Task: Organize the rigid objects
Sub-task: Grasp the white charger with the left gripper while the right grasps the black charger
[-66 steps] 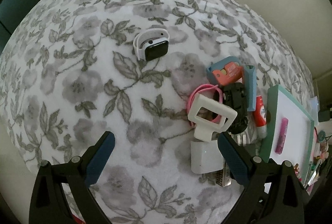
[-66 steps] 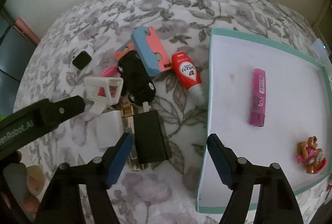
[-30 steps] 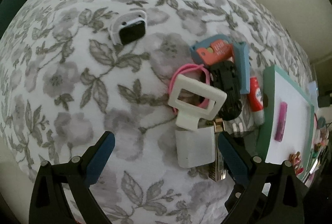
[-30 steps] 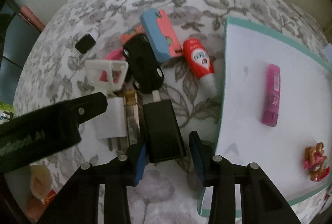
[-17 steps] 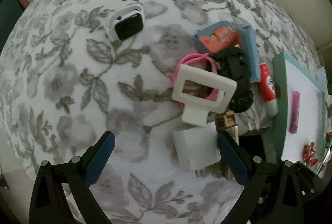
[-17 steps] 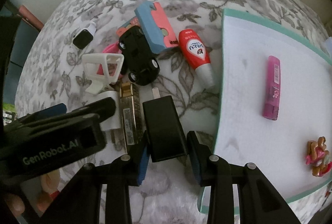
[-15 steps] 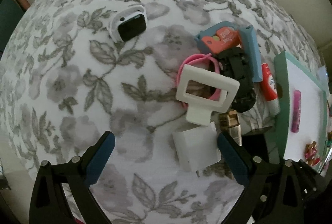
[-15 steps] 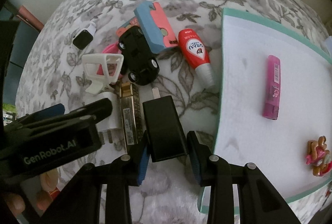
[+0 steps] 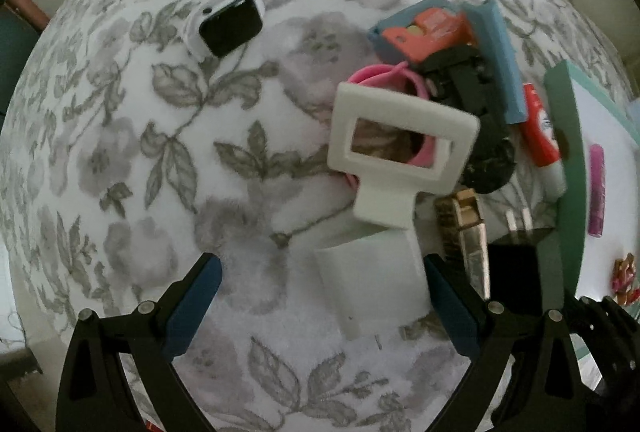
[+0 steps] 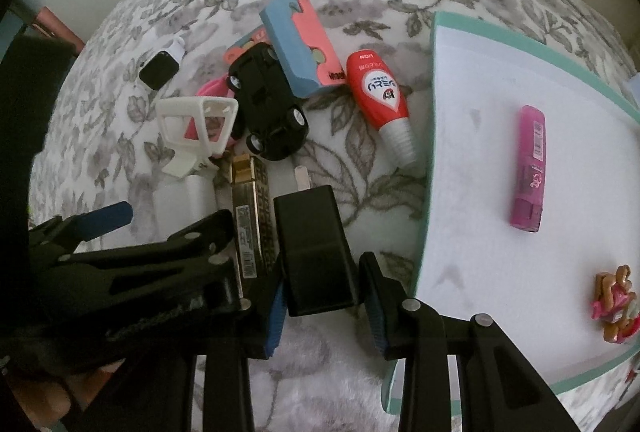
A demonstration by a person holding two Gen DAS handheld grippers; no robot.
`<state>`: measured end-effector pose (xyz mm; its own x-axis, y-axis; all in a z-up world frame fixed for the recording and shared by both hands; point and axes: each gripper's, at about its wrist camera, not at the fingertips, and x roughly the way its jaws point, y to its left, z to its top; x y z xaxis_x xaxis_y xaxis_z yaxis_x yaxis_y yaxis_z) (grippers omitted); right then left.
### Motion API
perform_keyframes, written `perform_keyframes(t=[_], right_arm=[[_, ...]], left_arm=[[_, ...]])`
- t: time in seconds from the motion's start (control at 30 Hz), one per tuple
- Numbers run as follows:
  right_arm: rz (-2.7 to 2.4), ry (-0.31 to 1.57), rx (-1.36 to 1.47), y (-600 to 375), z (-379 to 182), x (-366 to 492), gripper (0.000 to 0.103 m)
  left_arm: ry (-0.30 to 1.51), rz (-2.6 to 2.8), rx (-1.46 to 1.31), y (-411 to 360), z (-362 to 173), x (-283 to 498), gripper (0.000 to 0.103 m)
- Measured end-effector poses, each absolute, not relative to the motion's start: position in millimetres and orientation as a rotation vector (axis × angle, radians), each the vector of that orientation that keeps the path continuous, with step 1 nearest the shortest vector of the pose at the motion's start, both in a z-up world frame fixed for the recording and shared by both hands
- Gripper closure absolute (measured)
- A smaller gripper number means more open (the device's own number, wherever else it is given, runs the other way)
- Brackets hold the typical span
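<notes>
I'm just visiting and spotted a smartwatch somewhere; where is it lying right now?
The smartwatch lies alone on the floral cloth, at the upper left in the left wrist view, well apart from the cluttered pile with the white frame.

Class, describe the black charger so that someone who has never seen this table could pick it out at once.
Find the white tray with the green rim on the floral cloth. Just left of its near corner lies the black charger, clamped between the right gripper pads. Unlike the white charger and gold bar beside it, it is matt black.
</notes>
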<state>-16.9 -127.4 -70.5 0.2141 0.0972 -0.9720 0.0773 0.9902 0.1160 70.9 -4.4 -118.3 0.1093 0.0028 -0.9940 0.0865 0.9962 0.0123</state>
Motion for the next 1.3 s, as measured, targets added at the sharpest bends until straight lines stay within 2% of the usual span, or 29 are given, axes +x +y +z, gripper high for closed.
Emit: perform_keyframes(t=[0.13, 0.3, 0.57, 0.67, 0.97, 1.3], right_arm=[[0.007, 1.352, 0.118, -122, -72, -17, 0.067], [0.004, 1.346, 0.085, -116, -74, -18, 0.067], [0.012, 1.332, 0.049, -111, -76, -18, 0.067], [0.013, 1.327, 0.046, -109, -77, -19, 0.067], [0.023, 1.329, 0.107, -119, -70, -19, 0.071], [0.005, 1.220, 0.157, -135, -25, -24, 0.071]], left_arm=[[1.456, -0.061, 0.073, -3, -123, 72, 0.004], [1.444, -0.074, 0.078, -11, -118, 64, 0.013], [1.413, -0.134, 0.117, -29, -104, 55, 0.044], [1.403, -0.142, 0.127, -35, -100, 53, 0.052], [1.386, -0.165, 0.033, -24, -83, 52, 0.056], [1.217, -0.181, -0.054, -15, -23, 48, 0.056]])
